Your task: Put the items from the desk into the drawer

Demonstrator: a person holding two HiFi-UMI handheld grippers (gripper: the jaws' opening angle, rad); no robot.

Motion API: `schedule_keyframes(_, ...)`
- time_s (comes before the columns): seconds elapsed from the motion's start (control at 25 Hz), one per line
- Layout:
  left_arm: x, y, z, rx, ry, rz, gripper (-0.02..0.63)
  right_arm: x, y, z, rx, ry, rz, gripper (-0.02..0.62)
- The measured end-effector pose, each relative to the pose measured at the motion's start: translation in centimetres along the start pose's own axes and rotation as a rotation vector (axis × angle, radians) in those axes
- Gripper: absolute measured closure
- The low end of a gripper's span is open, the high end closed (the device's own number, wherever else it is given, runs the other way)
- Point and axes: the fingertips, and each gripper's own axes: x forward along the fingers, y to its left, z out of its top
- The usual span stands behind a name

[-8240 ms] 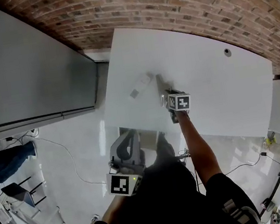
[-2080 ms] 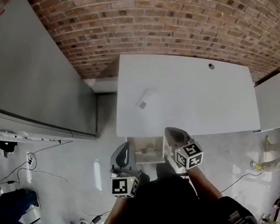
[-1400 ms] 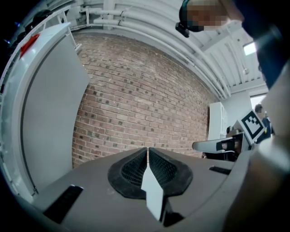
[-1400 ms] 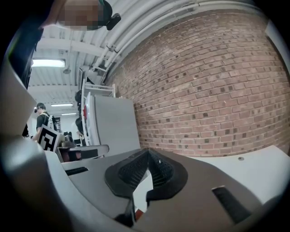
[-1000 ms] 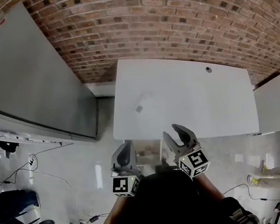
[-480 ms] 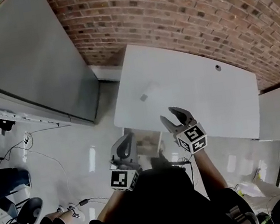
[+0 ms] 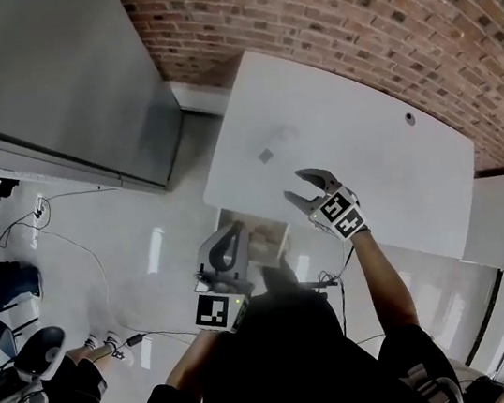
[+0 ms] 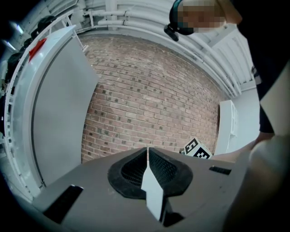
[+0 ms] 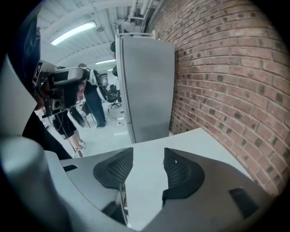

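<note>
Drawer (image 7: 260, 239) sits open under desk (image 7: 367, 149) edge, right gripper (image 7: 293, 186) spread above.

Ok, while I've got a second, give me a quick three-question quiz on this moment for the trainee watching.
1. Fill in: the left gripper, held near the open drawer, has its jaws ___.
2. True or false: the right gripper has its jaws pressed together.
3. Where does the small grey item lie?
A) in the drawer
B) on the white desk
C) between the left gripper's jaws

Key: 1 together. 2 false: they stand apart with nothing between them. 3 B.
</note>
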Motion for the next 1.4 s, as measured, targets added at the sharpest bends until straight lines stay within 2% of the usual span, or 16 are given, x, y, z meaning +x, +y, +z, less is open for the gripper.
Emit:
schedule_keyframes(0.24, 1.3, 0.9, -1.2, -0.027, 0.043, 0.030, 0.592, 3.1, -1.6, -2.4, -0.153, 0.127, 0.091, 0.386)
schedule_keyframes(0.84, 5.1, 3.4, -2.2, -0.062, 0.076, 0.080, 0.592, 12.3, -5.3, -8.7, -0.626, 0.465, 0.296, 0.350)
schedule_keyframes(1.12, 5.8, 4.0, -3.4, -0.083, 0.107, 0.108, 0.592, 15.1, -7.0, -11.1, -0.783, 0.577, 0.356, 0.334)
schedule_keyframes(1.4, 5.3, 3.8, -4.8, -0.095, 0.136, 0.130, 0.592, 17.8, -9.2, -13.0, -0.877, 0.668, 0.380, 0.331)
